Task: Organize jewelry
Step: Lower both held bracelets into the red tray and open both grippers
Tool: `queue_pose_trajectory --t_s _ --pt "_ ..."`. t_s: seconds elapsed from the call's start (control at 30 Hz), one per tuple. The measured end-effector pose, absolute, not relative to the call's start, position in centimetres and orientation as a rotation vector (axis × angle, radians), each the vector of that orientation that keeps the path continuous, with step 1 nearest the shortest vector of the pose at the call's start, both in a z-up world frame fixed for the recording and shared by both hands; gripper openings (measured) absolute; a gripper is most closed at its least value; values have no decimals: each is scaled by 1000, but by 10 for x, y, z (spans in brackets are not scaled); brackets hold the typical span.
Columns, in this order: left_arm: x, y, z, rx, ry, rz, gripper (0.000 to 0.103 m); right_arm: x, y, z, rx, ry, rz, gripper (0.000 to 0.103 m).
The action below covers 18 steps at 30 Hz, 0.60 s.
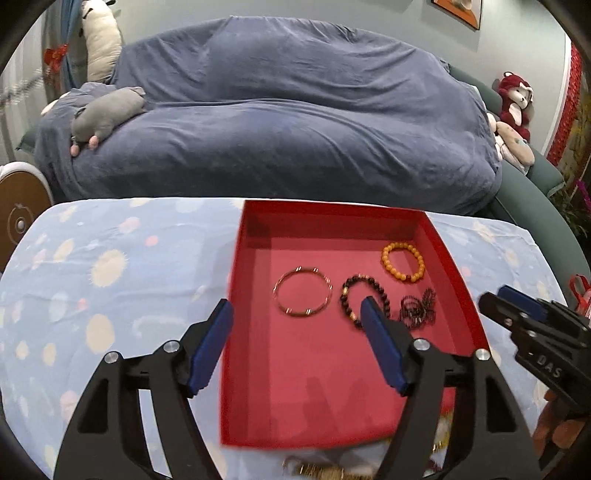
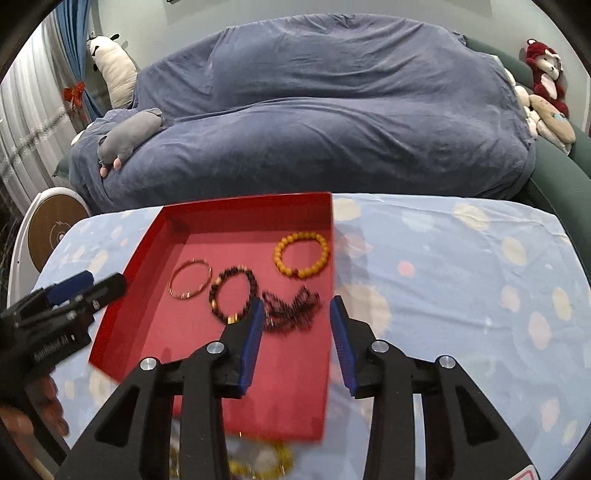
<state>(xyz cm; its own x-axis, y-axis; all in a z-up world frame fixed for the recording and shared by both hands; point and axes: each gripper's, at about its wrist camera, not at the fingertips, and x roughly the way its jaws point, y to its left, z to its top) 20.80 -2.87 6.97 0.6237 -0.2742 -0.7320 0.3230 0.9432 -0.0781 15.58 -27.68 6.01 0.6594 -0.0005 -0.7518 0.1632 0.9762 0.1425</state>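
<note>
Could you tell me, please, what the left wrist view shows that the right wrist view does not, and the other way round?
Only the left wrist view shows the orange picture on the wall and a red ribbon at the right edge.

Only the right wrist view shows the white curtain at the left and the bare cloth to the right of the red tray.

Both show the tray holding the gold bangle, dark bead bracelet, orange bead bracelet and dark tangled chain, both open grippers, and the covered sofa.
</note>
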Motion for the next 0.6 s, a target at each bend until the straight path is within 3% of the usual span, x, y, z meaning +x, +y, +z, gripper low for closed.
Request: queue_pose_trajectory --t_s 0.3,0.6 --pt "140 0 60 86 883 -293 68 75 -270 54 227 901 -97 36" --pt "82 11 29 122 947 -245 68 54 -248 20 225 984 -90 36"
